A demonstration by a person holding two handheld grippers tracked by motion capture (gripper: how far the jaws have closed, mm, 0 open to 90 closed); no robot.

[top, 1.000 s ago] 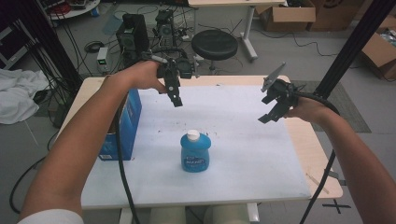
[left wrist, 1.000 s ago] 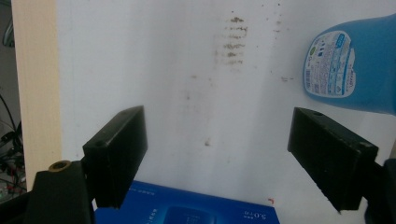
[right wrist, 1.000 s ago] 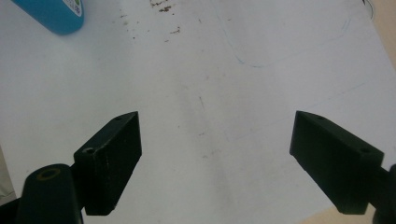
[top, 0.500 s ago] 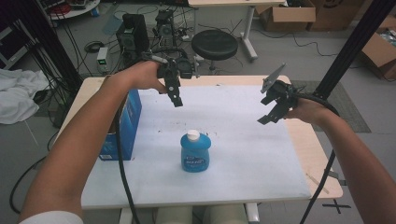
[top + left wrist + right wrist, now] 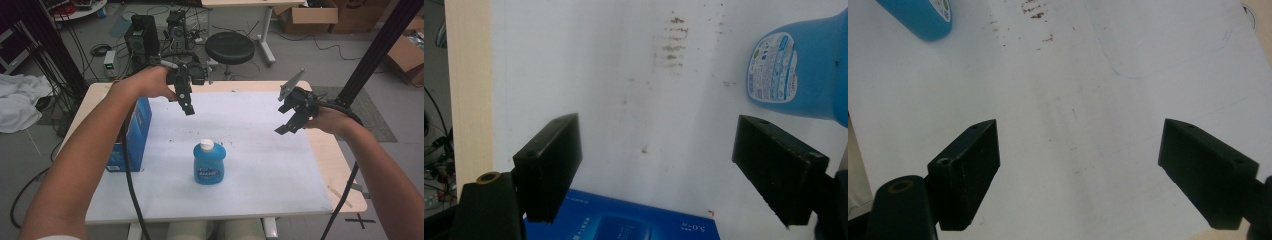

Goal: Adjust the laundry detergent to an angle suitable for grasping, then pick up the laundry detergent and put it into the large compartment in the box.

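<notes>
We see the bottle (image 5: 209,163) standing near the table's (image 5: 280,170) middle, toward its front edge. The box (image 5: 131,135) stands at the left edge, well apart from it.

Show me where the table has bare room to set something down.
Free: the white mat right of the blue bottle, out to the table edge, and the strip in front of it. Tighter at the left, between the bottle and the blue box.

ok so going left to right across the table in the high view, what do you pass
blue box → left gripper → blue bottle → right gripper
</notes>
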